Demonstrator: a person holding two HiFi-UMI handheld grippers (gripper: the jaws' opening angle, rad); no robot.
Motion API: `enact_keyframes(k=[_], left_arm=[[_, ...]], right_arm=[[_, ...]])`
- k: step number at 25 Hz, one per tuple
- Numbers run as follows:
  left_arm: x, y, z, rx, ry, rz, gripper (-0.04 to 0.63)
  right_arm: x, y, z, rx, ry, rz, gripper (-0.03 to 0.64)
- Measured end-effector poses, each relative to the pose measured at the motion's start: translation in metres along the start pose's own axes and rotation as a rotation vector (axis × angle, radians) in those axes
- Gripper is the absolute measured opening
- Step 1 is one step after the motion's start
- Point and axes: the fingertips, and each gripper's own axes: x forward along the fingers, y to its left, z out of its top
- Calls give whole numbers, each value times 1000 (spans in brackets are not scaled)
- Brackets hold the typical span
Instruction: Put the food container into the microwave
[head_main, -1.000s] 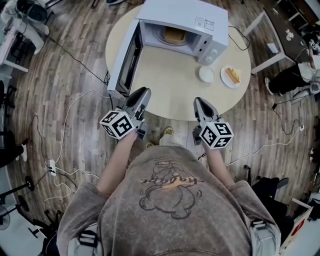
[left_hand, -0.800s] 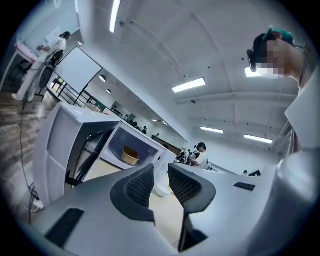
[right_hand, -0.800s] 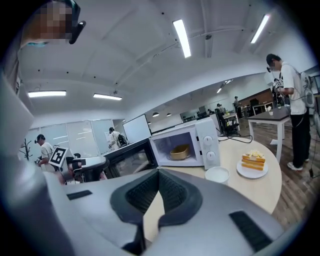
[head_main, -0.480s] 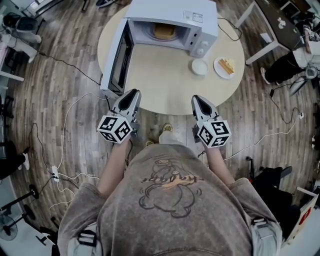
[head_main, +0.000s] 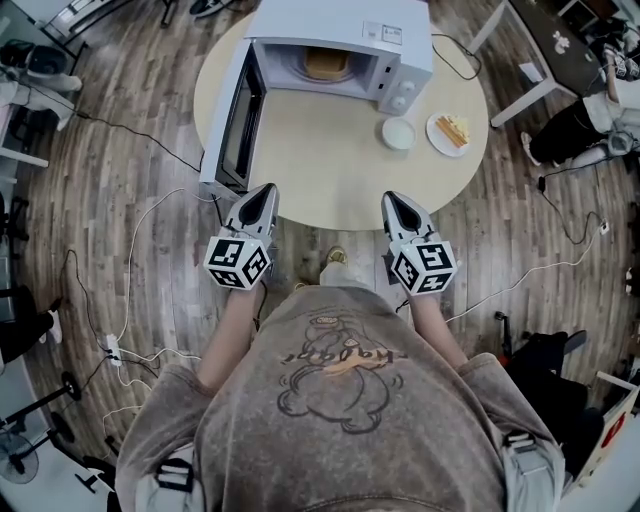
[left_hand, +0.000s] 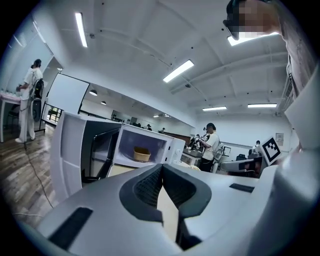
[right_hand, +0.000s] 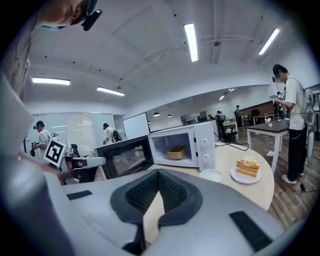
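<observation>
Since a second ago our left gripper (head_main: 267, 190) has rolled, so its marker cube (head_main: 238, 262) sits at a different tilt. Its jaws have just been closing with nothing between them, and the microwave (head_main: 350, 25) now lies a little higher in the head view. In this view both grippers hang over the near edge of the round table (head_main: 330, 170). The left one is near the corner of the open microwave door (head_main: 232, 115), and the right gripper (head_main: 392, 198) is well apart from it on the other side. The microwave stands at the far side of the table, and the food container (head_main: 325, 63), a tan tub, already rests inside its cavity. To the right of the microwave we see a small white bowl (head_main: 398, 132) and, just beside it, a white plate (head_main: 438, 136) with yellow layered slices (head_main: 456, 128). In the left gripper view the two jaws meet at their tips and hold nothing; only the table top shows through the narrow gap lower down. Beyond them the door stands swung out to the left, and the container sits in the lit cavity. In the right gripper view the jaws are also together and empty. Past them we see the door at the left, the container in the cavity, and the bowl and the plate on the table at the right.
</observation>
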Motion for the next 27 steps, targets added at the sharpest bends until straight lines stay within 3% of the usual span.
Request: enact_keyframes(k=[11, 27], left_arm=[[5, 6, 4, -70, -24, 22, 31], [-1, 7, -2, -92, -19, 42, 32]], right_arm=[[3, 4, 3, -8, -2, 2, -1], [-7, 3, 4, -3, -9, -11, -2]])
